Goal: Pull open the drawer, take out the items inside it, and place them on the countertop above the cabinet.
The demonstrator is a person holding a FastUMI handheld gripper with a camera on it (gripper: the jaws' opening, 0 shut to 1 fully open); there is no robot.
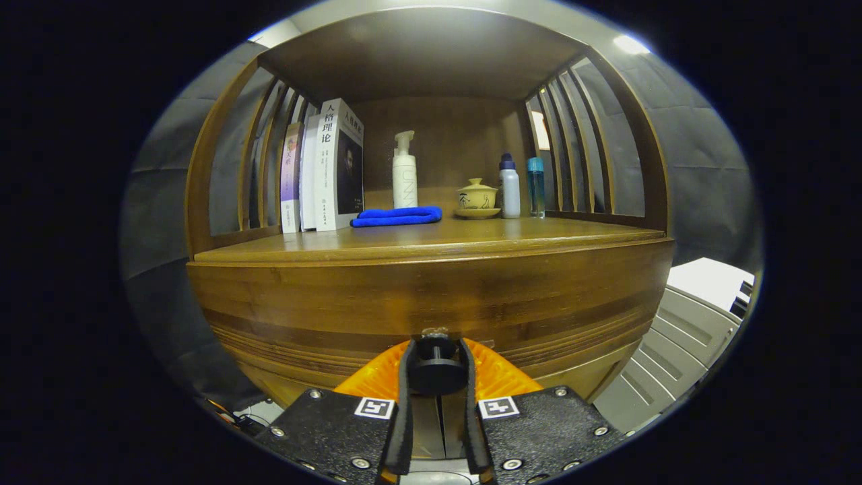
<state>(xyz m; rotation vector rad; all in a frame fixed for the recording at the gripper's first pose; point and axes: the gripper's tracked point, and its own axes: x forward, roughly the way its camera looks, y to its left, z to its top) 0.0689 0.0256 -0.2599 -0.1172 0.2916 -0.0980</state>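
The gripper (436, 367) is pinching the drawer knob (436, 367): both fingers (404, 391) press against the sides of the dark round knob, which sits between them at their tips. The knob stands out from the wooden drawer front (431, 303), directly ahead of the fingers. Whether the drawer is pulled out at all cannot be told, and its contents are hidden.

Above and beyond the fingers lies the countertop (471, 236), the flat wooden top of the cabinet, roofed by a slatted wooden frame. On the countertop:

- A folded blue cloth (397, 216) lies straight ahead, beyond the knob.
- A white pump bottle (405, 172) stands upright just behind the cloth.
- A row of upright books (323, 168) stands to the left of the cloth.
- A lidded yellow cup on a saucer (477, 198) stands to the right of the cloth.
- A white bottle with a dark cap (510, 187) stands just beside the cup, on its right.
- A clear blue bottle (536, 187) stands right of the white one.
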